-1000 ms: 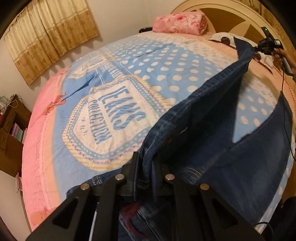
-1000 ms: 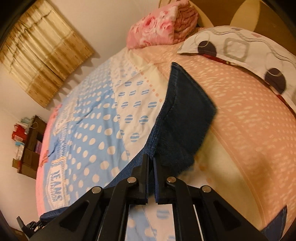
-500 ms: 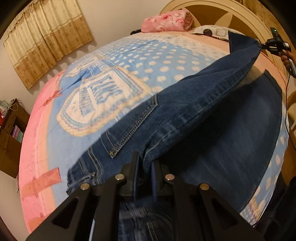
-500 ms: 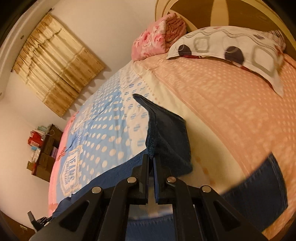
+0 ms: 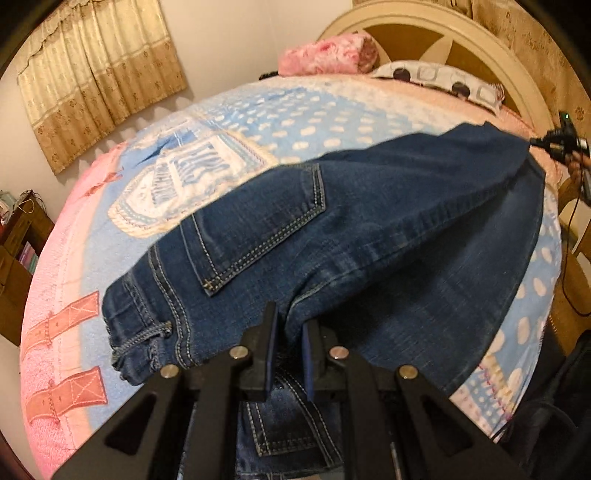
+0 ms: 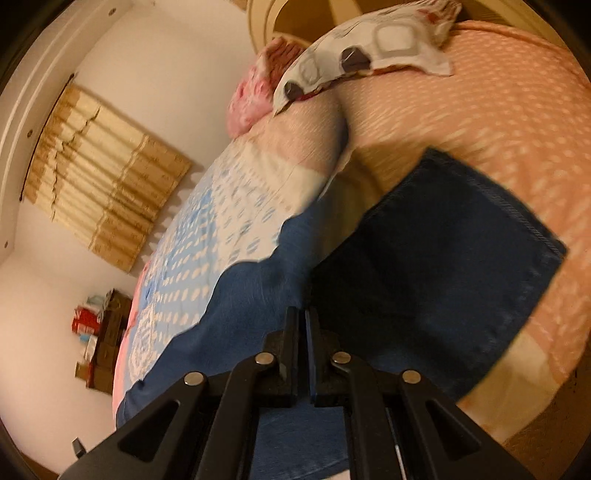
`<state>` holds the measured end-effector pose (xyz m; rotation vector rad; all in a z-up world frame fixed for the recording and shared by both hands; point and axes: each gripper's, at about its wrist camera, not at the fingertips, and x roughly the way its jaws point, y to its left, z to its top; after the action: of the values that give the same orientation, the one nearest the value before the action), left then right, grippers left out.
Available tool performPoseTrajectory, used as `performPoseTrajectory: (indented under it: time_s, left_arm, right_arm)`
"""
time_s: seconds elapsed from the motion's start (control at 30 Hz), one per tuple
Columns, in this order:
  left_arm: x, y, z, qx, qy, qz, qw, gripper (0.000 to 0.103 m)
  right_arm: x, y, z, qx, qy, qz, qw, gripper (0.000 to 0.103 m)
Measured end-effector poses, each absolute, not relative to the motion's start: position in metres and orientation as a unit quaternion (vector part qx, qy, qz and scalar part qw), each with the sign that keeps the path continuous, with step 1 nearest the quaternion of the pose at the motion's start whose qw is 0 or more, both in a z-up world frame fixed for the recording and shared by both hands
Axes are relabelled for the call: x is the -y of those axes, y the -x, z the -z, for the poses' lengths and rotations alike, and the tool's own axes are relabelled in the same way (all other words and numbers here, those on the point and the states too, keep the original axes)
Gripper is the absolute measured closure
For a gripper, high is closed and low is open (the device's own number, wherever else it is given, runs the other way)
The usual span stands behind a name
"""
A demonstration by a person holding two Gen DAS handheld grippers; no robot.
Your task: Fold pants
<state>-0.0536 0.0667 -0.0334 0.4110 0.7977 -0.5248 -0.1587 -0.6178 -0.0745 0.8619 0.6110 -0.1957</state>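
Dark blue jeans (image 5: 332, 229) lie across the bed, one leg folded over the other, back pocket up. My left gripper (image 5: 289, 325) is shut on the jeans at the waist end, near the seat seam. My right gripper (image 6: 303, 325) is shut on the jeans (image 6: 443, 266) at the leg-hem end; it also shows far right in the left wrist view (image 5: 554, 142), holding the hem corner. The lower leg lies flat under the held one.
The bed has a blue polka-dot and pink blanket (image 5: 207, 173). A pink rolled blanket (image 5: 325, 55) and a patterned pillow (image 5: 443, 79) lie at the headboard (image 5: 461, 33). Curtains (image 5: 99, 74) hang on the far wall; a wooden shelf (image 5: 14, 258) stands at left.
Both grippers have carried the upper leg over toward the near side, laying it onto the other leg. The back pocket has come into view. Both stay shut on the denim.
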Motion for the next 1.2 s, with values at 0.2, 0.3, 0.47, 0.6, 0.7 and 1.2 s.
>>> performPoseTrajectory:
  time_s: [0.2, 0.3, 0.47, 0.6, 0.7, 1.2]
  left_arm:
    - [-0.059, 0.062, 0.055, -0.391, -0.236, 0.242, 0.856, 0.090]
    - [-0.056, 0.063, 0.067, -0.394, -0.247, 0.239, 0.852, 0.088]
    - [-0.058, 0.062, 0.074, -0.396, -0.245, 0.240, 0.852, 0.087]
    - [-0.058, 0.059, 0.076, -0.398, -0.230, 0.240, 0.855, 0.087]
    - [-0.061, 0.057, 0.076, -0.398, -0.222, 0.239, 0.857, 0.087]
    - [-0.075, 0.055, 0.033, -0.373, -0.200, 0.232, 0.876, 0.088]
  right_arm:
    - [0.628, 0.169, 0.085, -0.306, -0.408, 0.105, 0.854, 0.102]
    - [0.630, 0.175, 0.103, -0.319, -0.428, 0.108, 0.839, 0.094]
    - [0.641, 0.180, 0.122, -0.307, -0.483, 0.106, 0.813, 0.031]
    - [0.642, 0.163, 0.124, -0.308, -0.481, 0.110, 0.813, 0.031]
    - [0.640, 0.147, 0.124, -0.307, -0.477, 0.108, 0.817, 0.034]
    - [0.634, 0.136, 0.056, -0.244, -0.445, 0.060, 0.860, 0.100]
